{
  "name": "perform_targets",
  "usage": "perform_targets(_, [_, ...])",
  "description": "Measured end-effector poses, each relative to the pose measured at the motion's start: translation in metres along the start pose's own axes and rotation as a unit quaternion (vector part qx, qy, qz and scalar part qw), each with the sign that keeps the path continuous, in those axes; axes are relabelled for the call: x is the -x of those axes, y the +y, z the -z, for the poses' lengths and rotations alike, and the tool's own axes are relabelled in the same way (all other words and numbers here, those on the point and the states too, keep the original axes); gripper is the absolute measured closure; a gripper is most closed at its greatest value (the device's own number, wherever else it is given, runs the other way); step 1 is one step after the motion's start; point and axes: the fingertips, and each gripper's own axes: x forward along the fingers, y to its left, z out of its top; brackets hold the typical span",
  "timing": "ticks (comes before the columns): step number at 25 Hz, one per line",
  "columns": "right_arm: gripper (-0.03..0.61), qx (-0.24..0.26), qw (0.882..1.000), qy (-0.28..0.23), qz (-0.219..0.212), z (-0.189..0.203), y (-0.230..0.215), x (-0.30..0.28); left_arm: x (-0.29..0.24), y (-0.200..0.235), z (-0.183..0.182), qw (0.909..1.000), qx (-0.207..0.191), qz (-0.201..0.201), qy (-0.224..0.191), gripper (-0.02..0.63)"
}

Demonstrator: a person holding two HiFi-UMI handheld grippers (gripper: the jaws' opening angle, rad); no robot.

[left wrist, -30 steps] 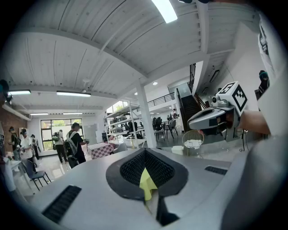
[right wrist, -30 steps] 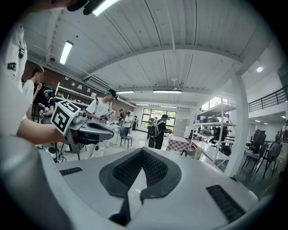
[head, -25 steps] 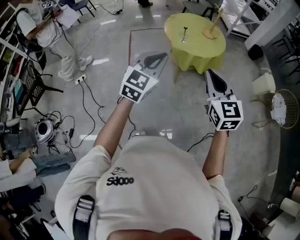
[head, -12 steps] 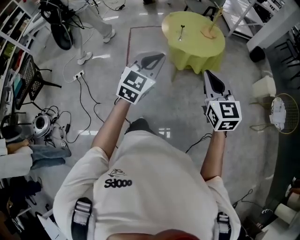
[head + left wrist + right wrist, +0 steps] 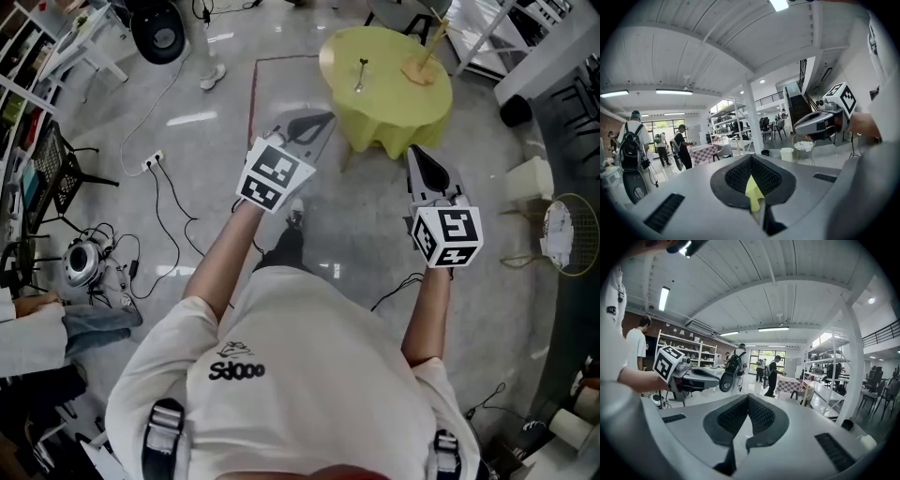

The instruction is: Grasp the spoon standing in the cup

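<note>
Both claws are closed with nothing in them. Left gripper: its own view shows the two black ribbed pads meeting at the tip, and only a thin yellow-green sliver shows in the slit behind. Right gripper: same in its own view, pads together at the tip, pale sliver behind, no object between.

Head view: the person in a white T-shirt holds both grippers out in front over grey floor, arms apart, marker cubes facing up. Both point toward a round table with a yellow-green cloth, which is well ahead of both tips. The spoon stands upright near the left-middle of the tabletop. The cup under it is too small to pick out. A tan stand with a slanted stick sits to the spoon's right, apart from it.

Neither gripper is near the spoon. The left gripper view catches the right gripper off to its right. The right gripper view catches the left gripper off to its left. Cables trail on the floor at left. People with backpacks stand farther back in the room.
</note>
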Motion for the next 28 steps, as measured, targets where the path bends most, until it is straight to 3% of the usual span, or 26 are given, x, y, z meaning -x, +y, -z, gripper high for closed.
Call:
perform_targets(15, [0.557, -0.032, 0.998, 0.034, 0.035, 0.003, -0.100, -0.166, -0.158, 0.123, 0.019, 0.9978, 0.013, 0.060, 0.025, 0.586])
perform_targets(28, [0.555, -0.061, 0.993, 0.080, 0.063, 0.029, -0.149, -0.274, -0.247, 0.199, 0.068, 0.9918, 0.035, 0.104, 0.064, 0.586])
